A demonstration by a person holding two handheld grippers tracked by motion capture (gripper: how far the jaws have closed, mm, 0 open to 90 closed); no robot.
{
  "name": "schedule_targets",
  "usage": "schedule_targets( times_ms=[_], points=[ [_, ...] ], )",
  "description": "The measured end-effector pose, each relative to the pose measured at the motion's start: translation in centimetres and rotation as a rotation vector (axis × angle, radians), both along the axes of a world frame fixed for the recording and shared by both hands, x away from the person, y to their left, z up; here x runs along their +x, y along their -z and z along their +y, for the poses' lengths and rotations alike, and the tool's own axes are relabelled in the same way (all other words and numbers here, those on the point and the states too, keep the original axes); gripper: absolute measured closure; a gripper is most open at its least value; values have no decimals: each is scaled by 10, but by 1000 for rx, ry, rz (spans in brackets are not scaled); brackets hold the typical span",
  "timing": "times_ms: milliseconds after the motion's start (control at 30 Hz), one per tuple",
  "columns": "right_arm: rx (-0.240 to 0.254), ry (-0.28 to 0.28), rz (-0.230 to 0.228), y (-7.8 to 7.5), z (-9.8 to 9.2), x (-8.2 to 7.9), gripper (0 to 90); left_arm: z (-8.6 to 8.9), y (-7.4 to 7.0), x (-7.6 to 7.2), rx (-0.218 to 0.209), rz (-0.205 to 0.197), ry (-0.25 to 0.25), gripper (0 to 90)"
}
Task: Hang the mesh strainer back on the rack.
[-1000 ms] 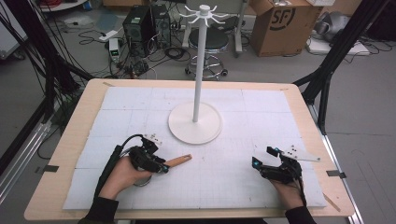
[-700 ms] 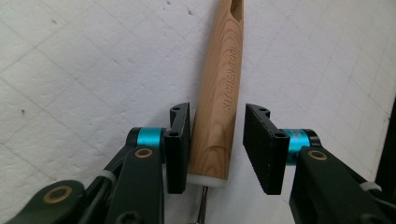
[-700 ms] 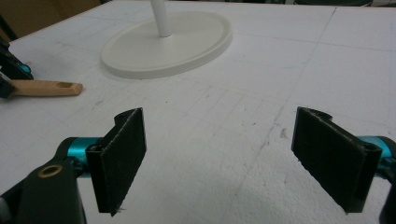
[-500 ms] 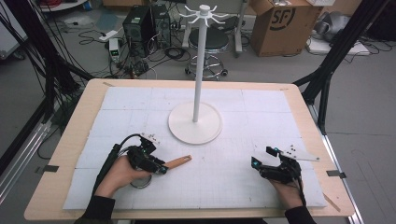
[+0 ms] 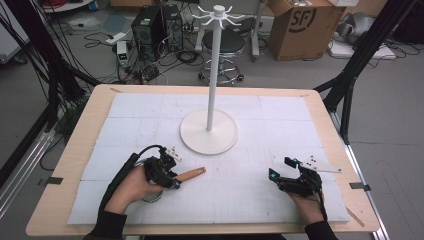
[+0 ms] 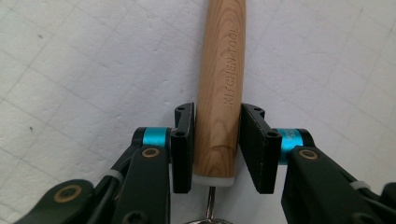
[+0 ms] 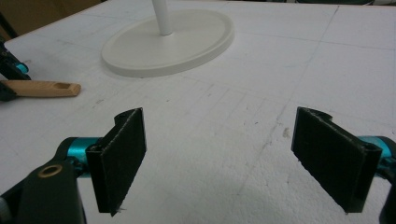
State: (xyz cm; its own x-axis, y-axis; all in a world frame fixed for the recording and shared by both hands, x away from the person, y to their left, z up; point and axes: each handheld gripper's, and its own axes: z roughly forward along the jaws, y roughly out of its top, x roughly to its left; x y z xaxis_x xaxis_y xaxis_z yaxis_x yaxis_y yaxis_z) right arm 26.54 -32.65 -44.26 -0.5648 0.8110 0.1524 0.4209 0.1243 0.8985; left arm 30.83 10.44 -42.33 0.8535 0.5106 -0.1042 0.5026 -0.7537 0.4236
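Note:
A kitchen tool with a light wooden handle (image 5: 192, 174) lies on the white mat, left of centre. My left gripper (image 5: 175, 181) has the handle (image 6: 222, 70) between its jaws near the metal stem end. The jaws have just been closing, and both black pads (image 6: 184, 144) now touch the wood. My right gripper (image 5: 282, 168) rests low over the mat at the front right. Its jaws stand wide apart (image 7: 224, 154) with nothing between them, and they face the stand's round base (image 7: 177, 39).
A white hook stand (image 5: 214, 75) rises from a round base (image 5: 209, 132) at the mat's centre. The mat (image 5: 260, 200) covers a wooden table (image 5: 75, 150). Cardboard boxes, a stool and cables lie on the floor beyond the far edge.
My left hand has edged slightly to the right along the tool, and its jaws have drawn in on the wooden handle. The right hand has stayed put.

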Motion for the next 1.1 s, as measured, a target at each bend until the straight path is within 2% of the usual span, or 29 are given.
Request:
schedule_targets(
  times_ms=[100,300,367,533,733,767,967,1100],
  points=[
    [0,0,0,0,0,0,171,-7,-1,-2,45,-14,-1,677],
    [1,1,-2,0,0,0,171,-10,-2,0,65,-8,-4,686],
    [1,-1,-1,0,0,0,171,-12,-3,-1,87,-5,-2,686],
    [-3,-2,2,0,1,0,171,-25,-6,-2,185,-16,0,686],
    [-6,-2,4,1,2,0,171,-35,-7,-5,252,-34,-26,686],
    [-6,-3,3,1,2,0,171,-37,-7,-4,261,-27,-29,686],
    [-4,2,7,1,2,1,171,-37,-8,3,261,22,-18,690],
    [-8,-1,6,1,2,1,172,-39,-8,2,281,17,-10,694]
  ],
)
